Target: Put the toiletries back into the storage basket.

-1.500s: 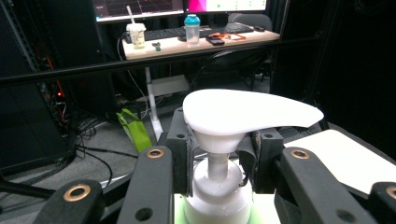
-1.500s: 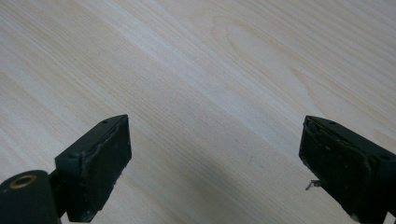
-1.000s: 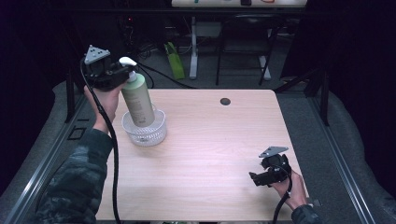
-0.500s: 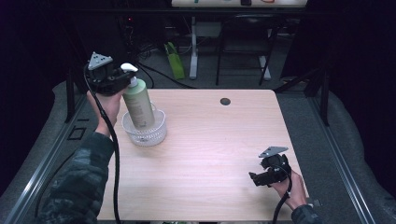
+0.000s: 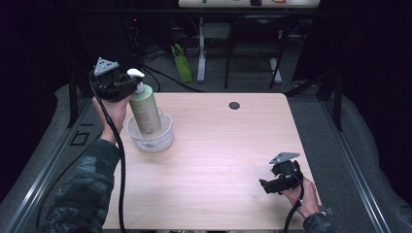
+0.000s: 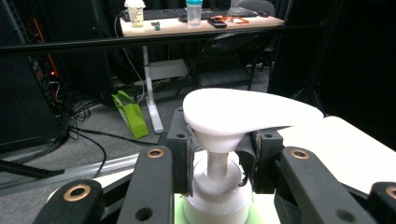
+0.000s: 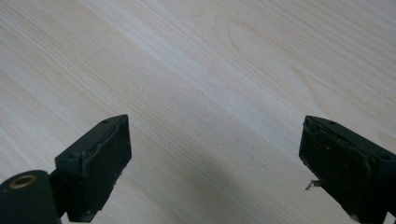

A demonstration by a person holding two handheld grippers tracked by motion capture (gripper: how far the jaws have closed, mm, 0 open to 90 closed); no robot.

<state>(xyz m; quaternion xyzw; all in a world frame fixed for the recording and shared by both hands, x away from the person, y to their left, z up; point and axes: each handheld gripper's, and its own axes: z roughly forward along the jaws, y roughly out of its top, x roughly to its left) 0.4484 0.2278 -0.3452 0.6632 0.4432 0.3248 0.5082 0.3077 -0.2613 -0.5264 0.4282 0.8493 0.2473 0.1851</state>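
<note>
In the white basket [image 5: 150,137] at the table's left: green pump bottle [image 5: 145,112], neck clamped by left gripper [image 6: 215,161]. Right gripper [image 5: 278,183] released, idle. Risk: tipping the basket through tilted lowering.

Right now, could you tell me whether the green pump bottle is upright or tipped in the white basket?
Tipped: the pump bottle leans leftward in the basket, held at its neck by the left gripper.
</note>
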